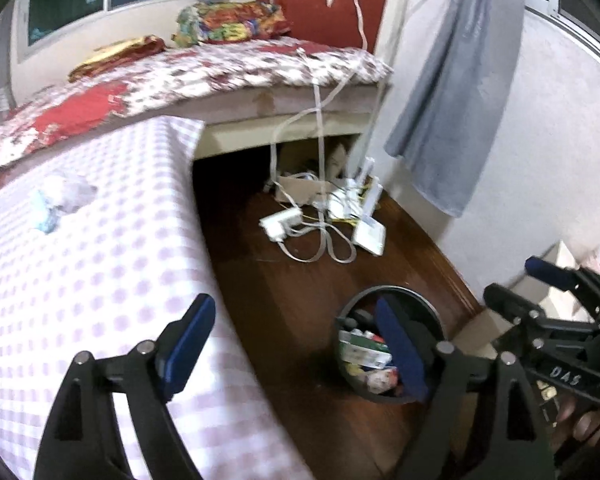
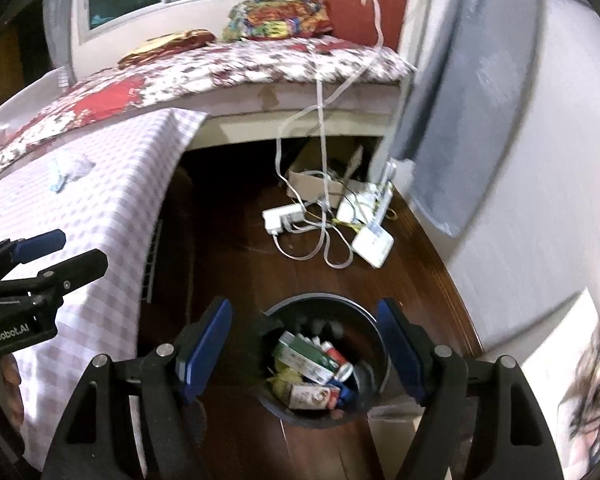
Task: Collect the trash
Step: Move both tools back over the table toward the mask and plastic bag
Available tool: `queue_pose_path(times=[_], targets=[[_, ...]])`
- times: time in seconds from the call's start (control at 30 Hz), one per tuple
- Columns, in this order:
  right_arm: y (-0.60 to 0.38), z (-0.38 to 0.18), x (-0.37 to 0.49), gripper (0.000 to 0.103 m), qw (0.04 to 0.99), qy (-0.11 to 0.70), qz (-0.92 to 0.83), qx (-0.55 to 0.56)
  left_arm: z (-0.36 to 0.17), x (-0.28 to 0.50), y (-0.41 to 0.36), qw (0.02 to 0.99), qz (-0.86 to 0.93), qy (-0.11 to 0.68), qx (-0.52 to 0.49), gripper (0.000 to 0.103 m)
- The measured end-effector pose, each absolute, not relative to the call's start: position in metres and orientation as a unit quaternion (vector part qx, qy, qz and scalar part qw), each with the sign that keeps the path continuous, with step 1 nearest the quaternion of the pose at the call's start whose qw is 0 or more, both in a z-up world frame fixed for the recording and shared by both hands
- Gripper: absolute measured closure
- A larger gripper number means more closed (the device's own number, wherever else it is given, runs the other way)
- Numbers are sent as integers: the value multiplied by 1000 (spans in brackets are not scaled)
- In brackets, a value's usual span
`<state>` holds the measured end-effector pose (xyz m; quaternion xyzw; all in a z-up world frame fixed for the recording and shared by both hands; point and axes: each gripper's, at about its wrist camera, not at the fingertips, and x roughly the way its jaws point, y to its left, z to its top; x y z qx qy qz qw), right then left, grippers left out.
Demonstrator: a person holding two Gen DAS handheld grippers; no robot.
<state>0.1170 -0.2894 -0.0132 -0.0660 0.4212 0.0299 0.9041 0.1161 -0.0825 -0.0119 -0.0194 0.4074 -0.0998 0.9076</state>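
Two grippers, both spread wide with nothing between the fingers. My right gripper (image 2: 304,354) hangs right over the black trash bin (image 2: 364,316) on the wood floor, mouth facing up, packed with cartons and a can; label text is too blurry to read. The crumpled tissue (image 1: 62,198) lies on the checkered table (image 1: 100,280), well away from the left gripper (image 1: 296,350). Left view shows "DAS" on the right tool; right view shows "GenRobot.AI" on the left one.

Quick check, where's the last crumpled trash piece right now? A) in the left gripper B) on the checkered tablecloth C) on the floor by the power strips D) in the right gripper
B: the crumpled wad lies on the checkered tablecloth; the left gripper and right gripper are both open and empty, the right one above the bin.
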Motion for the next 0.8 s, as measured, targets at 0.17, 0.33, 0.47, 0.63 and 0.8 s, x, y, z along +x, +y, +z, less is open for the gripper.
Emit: queue_pose_path(times=[0.17, 0.33, 0.47, 0.63, 0.8], targets=[[-251, -3, 128, 26, 907, 408, 61, -82, -9, 119, -41, 914, -66, 400, -32, 19], [-213, 4, 136, 26, 907, 399, 92, -97, -6, 120, -2, 916, -38, 396, -48, 9], [-181, 8, 142, 26, 905, 394, 117, -110, -3, 118, 22, 921, -17, 387, -43, 7], [-146, 13, 150, 26, 903, 387, 142, -121, -1, 117, 56, 923, 11, 381, -44, 1], [-113, 18, 161, 26, 899, 381, 171, -130, 2, 120, 86, 923, 29, 380, -46, 1]])
